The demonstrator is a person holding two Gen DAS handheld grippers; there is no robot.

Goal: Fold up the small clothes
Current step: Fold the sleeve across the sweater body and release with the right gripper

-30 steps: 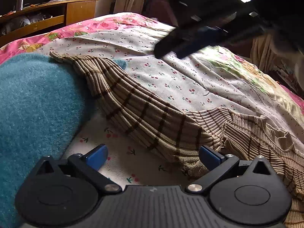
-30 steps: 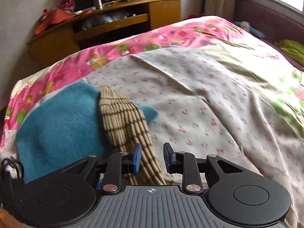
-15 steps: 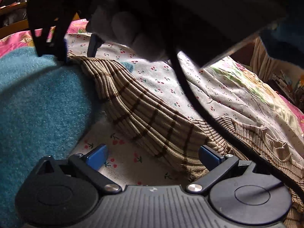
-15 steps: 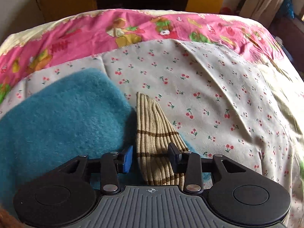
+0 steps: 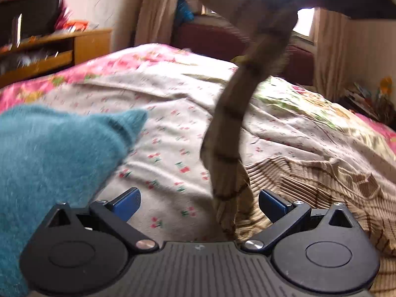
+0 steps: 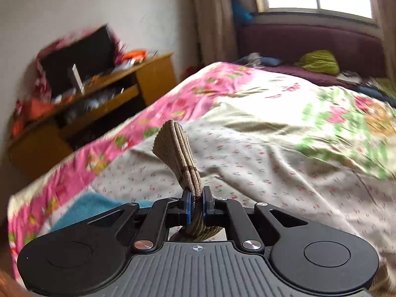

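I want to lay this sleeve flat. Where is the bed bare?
Bare cherry-print sheet lies between the teal fleece and the lifted striped sleeve, stretching back to the pink border. The near right is crowded by the sweater's body.

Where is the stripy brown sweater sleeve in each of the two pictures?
Left wrist view: the sleeve hangs from top right down to the middle, over the bed, between the open fingers of the left gripper.
Right wrist view: its cuff end sticks up in the middle, pinched by the right gripper.
Shared landmark: the wooden cabinet, upper left in both.
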